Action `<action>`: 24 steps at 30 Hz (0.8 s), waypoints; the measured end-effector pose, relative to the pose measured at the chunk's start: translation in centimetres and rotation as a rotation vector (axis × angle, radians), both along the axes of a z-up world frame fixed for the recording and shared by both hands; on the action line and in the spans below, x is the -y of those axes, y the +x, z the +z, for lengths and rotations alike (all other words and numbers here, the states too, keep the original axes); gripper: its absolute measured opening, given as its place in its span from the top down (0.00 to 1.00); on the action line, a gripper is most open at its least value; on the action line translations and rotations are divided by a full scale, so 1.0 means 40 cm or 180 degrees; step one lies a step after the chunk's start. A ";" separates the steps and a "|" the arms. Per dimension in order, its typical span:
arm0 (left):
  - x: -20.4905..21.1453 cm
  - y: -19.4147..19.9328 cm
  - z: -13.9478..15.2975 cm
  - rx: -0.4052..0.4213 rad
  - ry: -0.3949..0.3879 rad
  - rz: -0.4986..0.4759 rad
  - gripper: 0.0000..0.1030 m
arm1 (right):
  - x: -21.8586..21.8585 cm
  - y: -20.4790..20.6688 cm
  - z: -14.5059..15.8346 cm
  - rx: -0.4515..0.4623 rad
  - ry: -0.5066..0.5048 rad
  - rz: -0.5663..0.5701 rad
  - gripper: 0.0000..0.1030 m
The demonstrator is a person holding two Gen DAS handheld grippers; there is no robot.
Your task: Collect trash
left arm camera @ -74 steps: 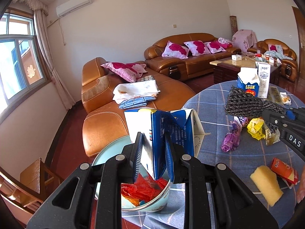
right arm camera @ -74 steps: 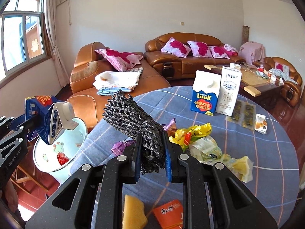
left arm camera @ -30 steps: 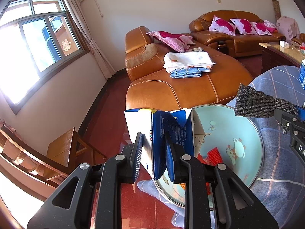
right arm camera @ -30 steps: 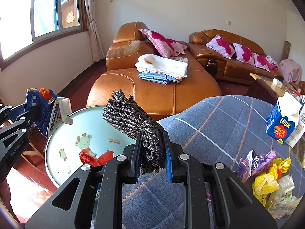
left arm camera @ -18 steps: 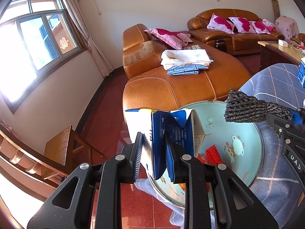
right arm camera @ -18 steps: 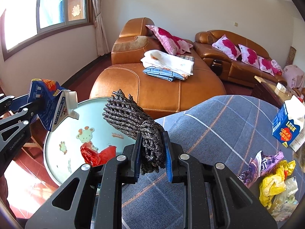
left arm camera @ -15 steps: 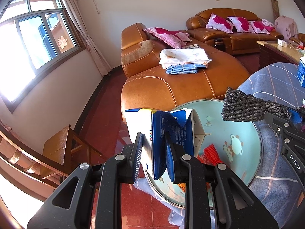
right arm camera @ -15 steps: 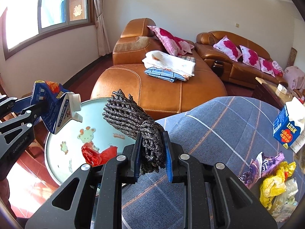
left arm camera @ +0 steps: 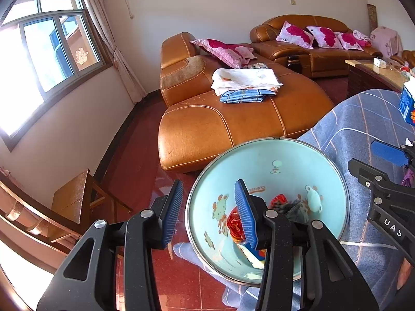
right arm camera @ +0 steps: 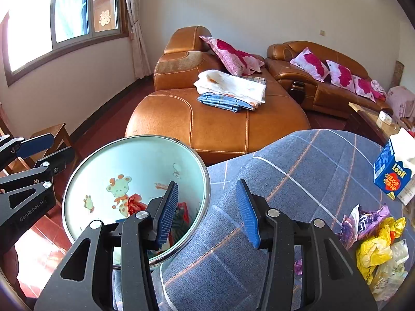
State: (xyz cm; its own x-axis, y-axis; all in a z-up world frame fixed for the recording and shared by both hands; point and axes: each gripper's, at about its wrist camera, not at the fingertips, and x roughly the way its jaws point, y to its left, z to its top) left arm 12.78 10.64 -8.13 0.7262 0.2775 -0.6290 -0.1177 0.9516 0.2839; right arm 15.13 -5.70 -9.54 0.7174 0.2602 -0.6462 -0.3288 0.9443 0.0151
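sofa (left arm camera: pixel 233 127) | folded linens (left arm camera: pixel 245 81) atop | wooden chair (left arm camera: pixel 75 197) | window (left arm camera: pixel 52 49)

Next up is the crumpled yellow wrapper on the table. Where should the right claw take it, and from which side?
Judging by its pose, take the yellow wrapper at its raised crumpled ridge, coming down from above. It lies loosely bunched on the tablecloth against a clear wrapper, so a side approach would likely snag that. The right claw is open and empty.

Bin (left arm camera: pixel 324 163): you see a round, pale blue pail with cartoon animals inside, standing beside the table edge.
Carton (left arm camera: pixel 255 255): blue and white, lying at the bin's bottom.
Mesh (left arm camera: pixel 295 208): dark netting, resting in the bin by red wrappers (right arm camera: pixel 133 202).
Table scraps (right arm camera: pixel 376 248): yellow and purple wrappers, heaped together.
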 end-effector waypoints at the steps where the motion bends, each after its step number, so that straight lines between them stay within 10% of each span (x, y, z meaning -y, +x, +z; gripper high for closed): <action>1: -0.001 0.000 0.000 0.0000 -0.0010 0.0004 0.58 | 0.001 0.000 0.000 -0.0001 0.0001 -0.0007 0.54; 24: 0.002 -0.002 -0.003 0.0013 0.0000 0.0002 0.57 | 0.006 0.001 -0.002 0.0008 0.0001 -0.0044 0.53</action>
State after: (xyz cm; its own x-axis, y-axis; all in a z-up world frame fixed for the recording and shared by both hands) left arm 12.69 10.56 -8.26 0.7286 0.2780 -0.6260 -0.1194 0.9515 0.2836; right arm 15.17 -5.93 -9.62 0.7225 0.2506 -0.6444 -0.3159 0.9487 0.0147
